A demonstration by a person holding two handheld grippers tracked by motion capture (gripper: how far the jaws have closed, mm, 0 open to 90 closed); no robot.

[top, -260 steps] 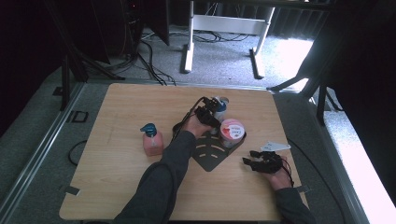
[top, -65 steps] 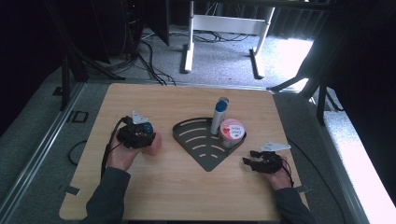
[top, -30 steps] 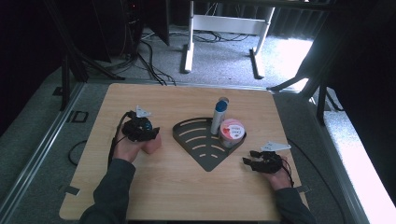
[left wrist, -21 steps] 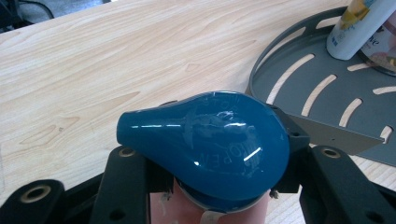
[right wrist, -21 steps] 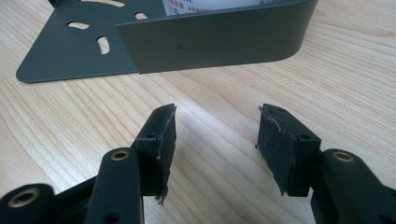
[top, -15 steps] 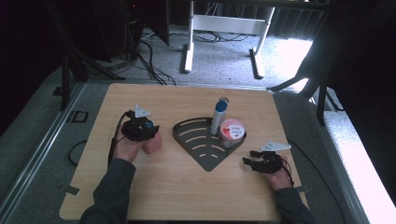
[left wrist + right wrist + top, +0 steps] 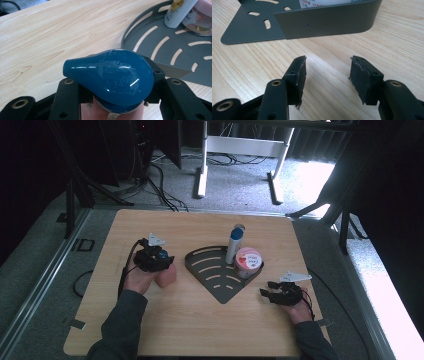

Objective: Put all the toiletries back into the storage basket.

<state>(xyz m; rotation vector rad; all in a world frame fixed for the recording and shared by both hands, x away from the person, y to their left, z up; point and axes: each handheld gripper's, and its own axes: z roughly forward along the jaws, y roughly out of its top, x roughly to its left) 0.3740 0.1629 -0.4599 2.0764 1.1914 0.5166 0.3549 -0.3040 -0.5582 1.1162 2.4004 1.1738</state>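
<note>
At the table's left, the pink bottle (image 7: 165, 276) stands upright, left gripper (image 7: 152, 258) just closed onto its neck; its view reveals the blue cap (image 7: 110, 76) between the pads. Right gripper (image 7: 327, 78) rests open, empty, near the grey corner rack (image 7: 212, 282).

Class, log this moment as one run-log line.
left gripper: closing on pink bottle | right gripper: open, idle | tray: two items

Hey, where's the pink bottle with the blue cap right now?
In the high view the pink bottle stands on the table's left half, just left of the dark corner shelf, with the left gripper clamped around it below its blue cap.
</note>
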